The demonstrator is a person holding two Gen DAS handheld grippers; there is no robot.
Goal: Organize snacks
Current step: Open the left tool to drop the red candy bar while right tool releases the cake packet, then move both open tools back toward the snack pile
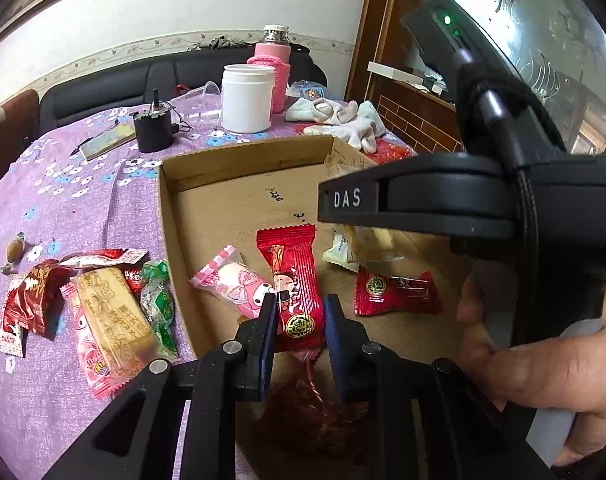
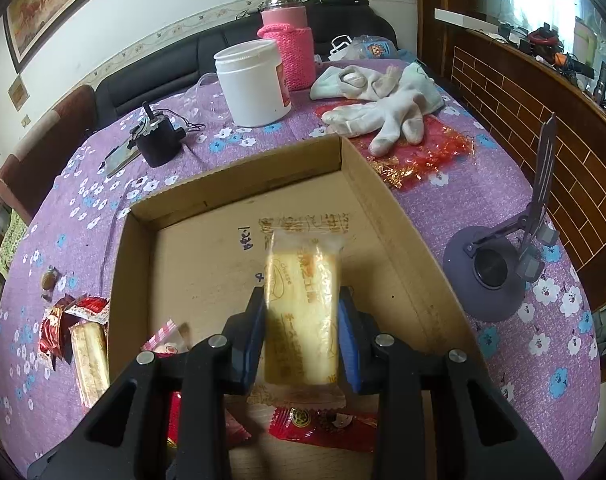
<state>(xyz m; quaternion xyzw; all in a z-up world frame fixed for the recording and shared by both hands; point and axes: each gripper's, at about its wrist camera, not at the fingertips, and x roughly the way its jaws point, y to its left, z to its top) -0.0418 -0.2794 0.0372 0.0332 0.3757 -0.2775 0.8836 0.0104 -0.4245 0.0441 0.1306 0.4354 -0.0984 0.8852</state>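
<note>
Both held snacks hang inside the cardboard box's walls, far half bare

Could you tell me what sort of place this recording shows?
Probably a home living or dining room: a table with a purple flowered cloth, a black sofa behind it, and a framed painting on the wall.

White jar, pink-sleeved flask and gloves on floral tablecloth.
</note>
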